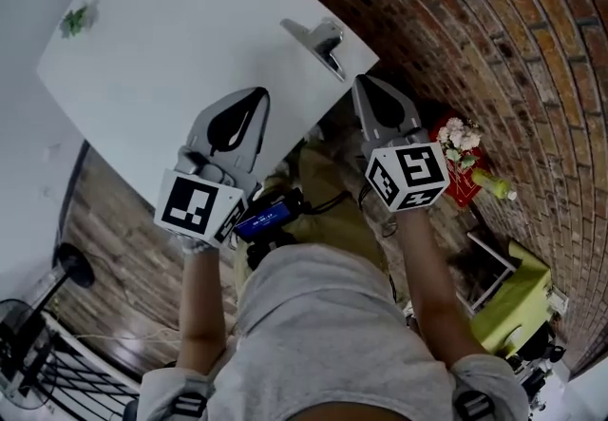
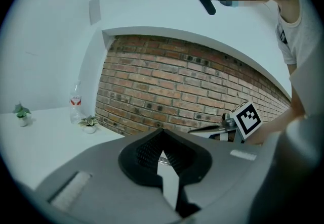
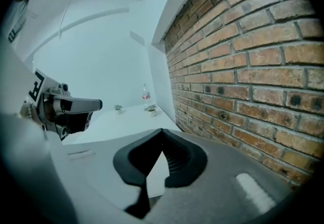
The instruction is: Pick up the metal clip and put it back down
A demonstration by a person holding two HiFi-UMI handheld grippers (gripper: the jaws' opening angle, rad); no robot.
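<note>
Both grippers are empty. Left gripper [image 1: 258,96]: fingers closed tip to tip with nothing between them, over the near part of the white counter [image 1: 142,58]. Right gripper [image 1: 363,83]: fingers likewise pressed together on nothing, at the counter's near edge. Metal clip [image 1: 321,41] lies on the counter near its corner, just beyond the right gripper and touching neither. Brick wall [image 1: 494,29] on the right.

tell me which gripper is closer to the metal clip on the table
Right. In the head view the right gripper sits just below and right of the metal clip. The left gripper is farther off, below and left of it.
</note>
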